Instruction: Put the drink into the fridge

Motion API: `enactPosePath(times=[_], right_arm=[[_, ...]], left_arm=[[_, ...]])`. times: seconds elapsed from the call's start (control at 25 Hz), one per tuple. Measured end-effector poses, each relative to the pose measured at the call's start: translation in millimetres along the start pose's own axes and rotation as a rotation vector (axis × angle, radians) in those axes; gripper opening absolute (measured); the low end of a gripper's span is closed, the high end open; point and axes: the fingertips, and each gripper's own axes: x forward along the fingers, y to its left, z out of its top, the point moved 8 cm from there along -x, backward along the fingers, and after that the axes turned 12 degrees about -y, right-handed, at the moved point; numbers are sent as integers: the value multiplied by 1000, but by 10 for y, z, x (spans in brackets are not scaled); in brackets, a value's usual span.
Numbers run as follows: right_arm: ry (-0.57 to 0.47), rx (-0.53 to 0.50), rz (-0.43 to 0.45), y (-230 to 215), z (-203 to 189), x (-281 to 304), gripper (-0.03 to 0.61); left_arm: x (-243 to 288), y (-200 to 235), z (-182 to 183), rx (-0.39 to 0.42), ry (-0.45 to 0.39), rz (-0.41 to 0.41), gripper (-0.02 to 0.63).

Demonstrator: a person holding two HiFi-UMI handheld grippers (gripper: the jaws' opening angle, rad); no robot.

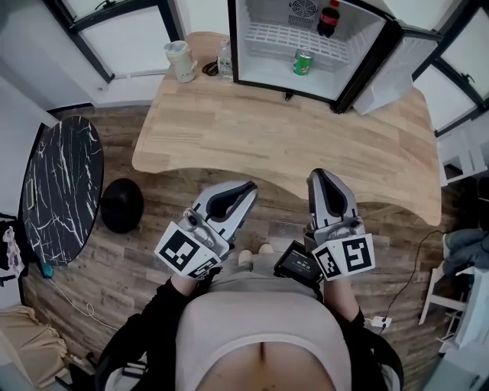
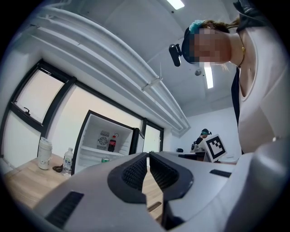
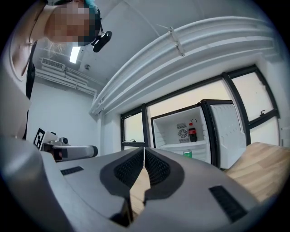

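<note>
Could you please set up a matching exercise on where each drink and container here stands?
Things: 1 green can; 2 cola bottle; 3 water bottle; 4 white jug.
Places: A on the table, nearest the fridge; B on the fridge's shelf; C on the table, farthest left; D in the fridge, below the shelf.
Pairs: 1-D, 2-B, 3-A, 4-C.
</note>
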Motion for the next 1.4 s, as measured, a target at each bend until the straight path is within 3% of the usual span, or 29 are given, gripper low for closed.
enactPosePath(times=[0.2,0.64,1.4], right_arm=[[-5,34,0,67,9,-185,31],[-100,88,20,126,344,-673,31],[-68,65,31,389,814,-2454,32]], left_arm=[[-102,-96,-49,-22,10,12,23],[-214,-658,103,20,-3,-15,23],[-653,-2384,-75,-28,-6,-7,23]])
